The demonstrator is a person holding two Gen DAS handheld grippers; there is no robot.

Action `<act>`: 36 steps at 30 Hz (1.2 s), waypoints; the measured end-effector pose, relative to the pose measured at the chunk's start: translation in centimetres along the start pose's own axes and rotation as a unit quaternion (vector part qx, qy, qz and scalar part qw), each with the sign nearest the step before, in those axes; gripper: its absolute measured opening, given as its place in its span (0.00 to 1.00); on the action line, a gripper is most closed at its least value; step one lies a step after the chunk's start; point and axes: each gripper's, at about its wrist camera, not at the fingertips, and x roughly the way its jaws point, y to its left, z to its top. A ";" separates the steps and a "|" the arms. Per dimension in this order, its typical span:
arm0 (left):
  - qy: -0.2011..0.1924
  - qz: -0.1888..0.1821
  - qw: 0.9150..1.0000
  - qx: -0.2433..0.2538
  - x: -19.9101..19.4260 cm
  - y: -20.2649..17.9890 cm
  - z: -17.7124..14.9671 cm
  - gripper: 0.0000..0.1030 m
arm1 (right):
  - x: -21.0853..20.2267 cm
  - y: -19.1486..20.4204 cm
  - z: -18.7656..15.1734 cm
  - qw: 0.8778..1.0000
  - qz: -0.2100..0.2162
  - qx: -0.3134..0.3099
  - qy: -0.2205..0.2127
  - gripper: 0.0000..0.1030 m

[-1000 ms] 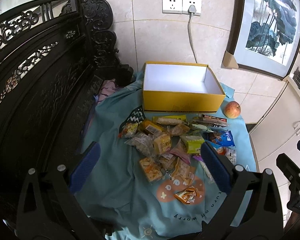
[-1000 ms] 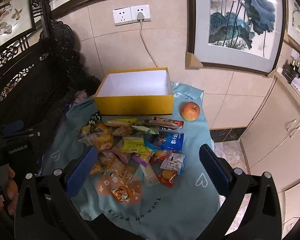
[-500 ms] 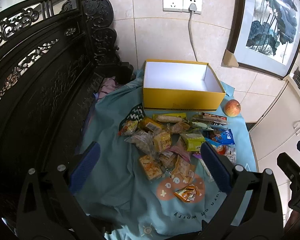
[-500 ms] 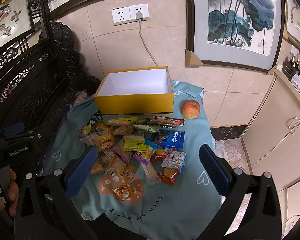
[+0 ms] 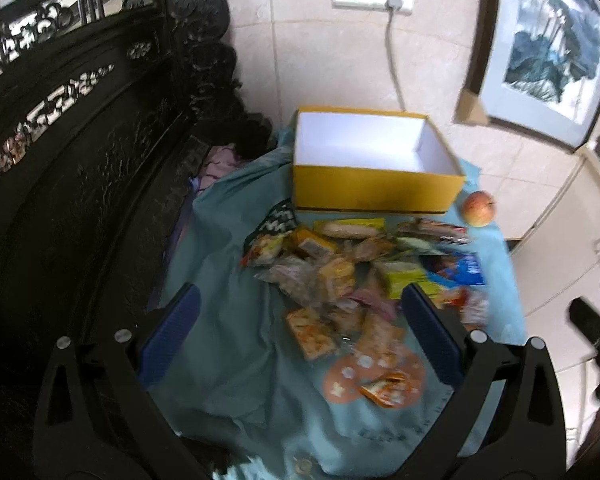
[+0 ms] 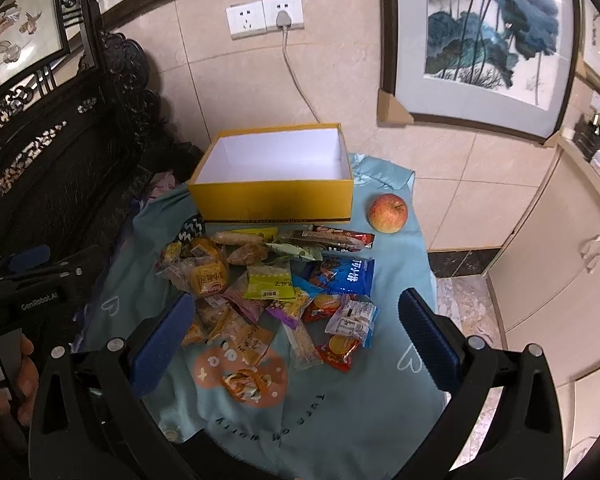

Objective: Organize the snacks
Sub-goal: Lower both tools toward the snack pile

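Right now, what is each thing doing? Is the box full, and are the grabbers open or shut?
Box: open, empty, upright.
Snacks: piled loose on the cloth, none in the box.
Apple: whole, on the cloth beside the box.
Left gripper: open, holding nothing.
Right gripper: open, holding nothing.
Plug: in the socket.

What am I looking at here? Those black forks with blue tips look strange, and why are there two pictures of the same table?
Each picture comes from a camera riding on a hand-held tool, looking out along its two blue-padded fingers. A person holds one tool in each hand: the left gripper and the right gripper. Both are open and hold nothing. On the teal cloth lies a pile of snack packets, behind it a yellow box with nothing inside, and beside the box an apple. In the right tool's view, the other tool and the person's hand show at the left edge.
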 end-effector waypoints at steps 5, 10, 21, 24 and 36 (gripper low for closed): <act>0.054 0.008 0.999 -0.004 7.5 2.0 -3.8 0.98 | 6.8 -2.9 -4.0 0.998 -0.004 0.006 0.061 0.99; 0.074 -0.006 0.997 0.020 12.1 1.6 -7.0 0.98 | 11.4 -2.5 -7.1 0.994 0.002 -0.019 0.104 0.94; 0.111 0.003 0.991 0.069 18.5 -1.0 -9.4 0.98 | 16.5 -5.6 -8.4 0.990 0.005 0.017 0.139 0.91; 0.106 0.010 0.992 0.066 20.2 -1.3 -9.8 0.98 | 17.0 -6.6 -8.2 0.989 -0.004 0.028 0.142 0.91; 0.137 0.071 0.988 -0.014 22.4 4.6 -10.6 0.98 | 18.9 -5.4 -9.0 0.986 0.004 0.011 0.169 0.91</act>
